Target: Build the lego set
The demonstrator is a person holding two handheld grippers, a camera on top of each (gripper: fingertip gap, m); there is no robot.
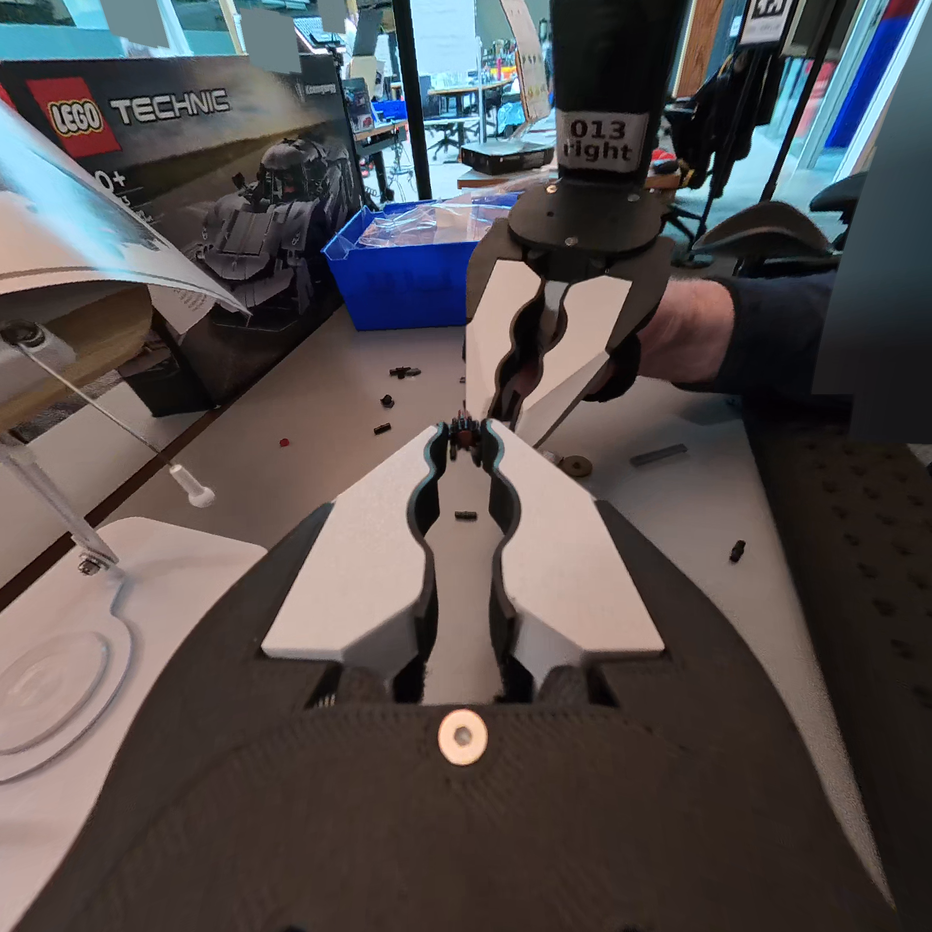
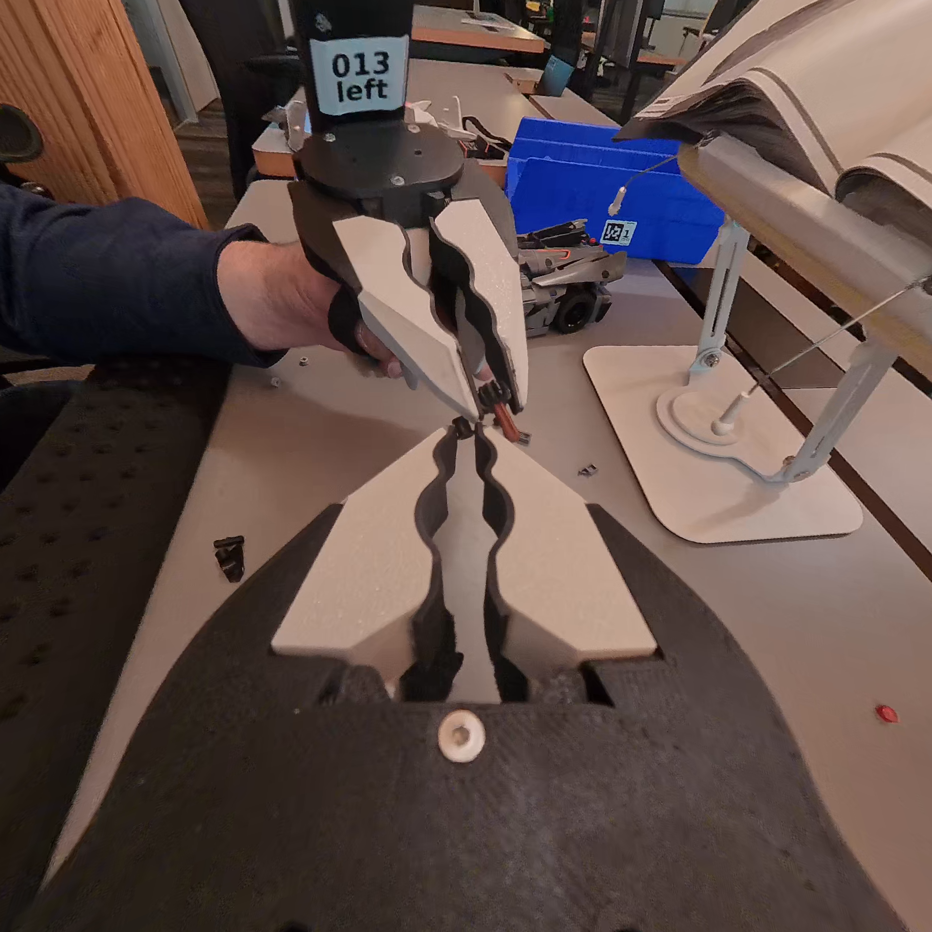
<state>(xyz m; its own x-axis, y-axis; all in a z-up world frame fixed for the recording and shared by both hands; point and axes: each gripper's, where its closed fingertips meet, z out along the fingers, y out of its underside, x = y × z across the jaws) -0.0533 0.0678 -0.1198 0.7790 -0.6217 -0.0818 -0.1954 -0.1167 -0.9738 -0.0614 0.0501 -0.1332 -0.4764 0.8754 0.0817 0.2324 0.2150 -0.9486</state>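
Grippers number two, tip to tip at the middle: left gripper (image 1: 464, 432) clamps a black-and-red piece (image 1: 463, 437); right gripper (image 2: 465, 431) pinches one black peg (image 2: 461, 427). At 11 o'clock, one box (image 1: 201, 191).

Booklet (image 2: 832, 75) cut off by edge; tiny black pin (image 2: 461, 428) mostly hidden.

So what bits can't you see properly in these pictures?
- Left gripper: its small black and red part is too tiny and blurred in the left wrist view to tell its shape.
- Right gripper: its black piece is mostly hidden between the jaws in the right wrist view.
- Lego car: partly hidden behind the left gripper there.
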